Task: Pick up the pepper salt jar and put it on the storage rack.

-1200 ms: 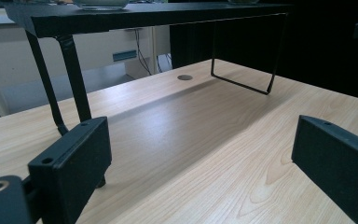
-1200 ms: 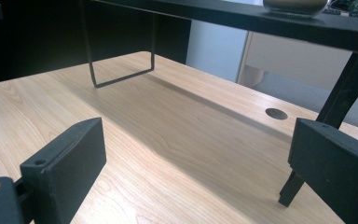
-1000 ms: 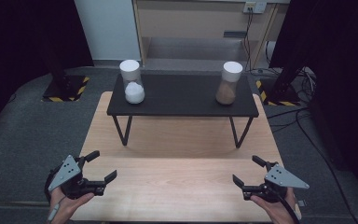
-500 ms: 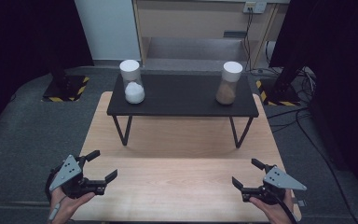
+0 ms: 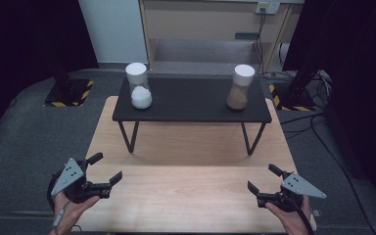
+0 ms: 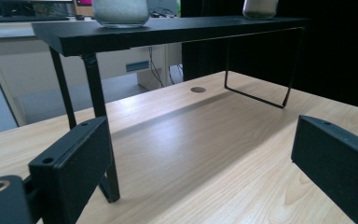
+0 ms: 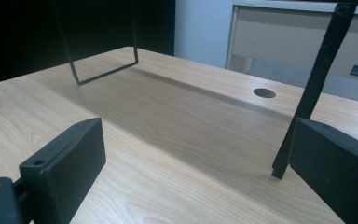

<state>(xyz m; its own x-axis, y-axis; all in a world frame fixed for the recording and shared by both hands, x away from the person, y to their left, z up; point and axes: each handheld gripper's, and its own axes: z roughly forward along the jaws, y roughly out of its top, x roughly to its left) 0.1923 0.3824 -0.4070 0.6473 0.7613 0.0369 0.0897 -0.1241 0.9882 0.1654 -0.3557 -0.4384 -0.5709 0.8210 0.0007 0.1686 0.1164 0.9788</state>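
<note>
A: Both tools low at the near edge of the table [image 5: 191,196]. Left tool [image 5: 101,172] with jaws wide, holding nothing; right tool [image 5: 263,180] the same.

B: And the jars?

A: Up on the black shelf [image 5: 191,105], well beyond both tools. White-filled jar [image 5: 139,91] at the shelf's left end, brown-filled jar [image 5: 241,86] at its right end. Both upright, white lids on.

B: Which tool for which?

A: My read: left tool is nearer the white-filled jar, right tool nearer the brown one. Each jar lies forward and above its tool, so the reach goes up over the shelf edge, jaws closing across the upright body.
</note>
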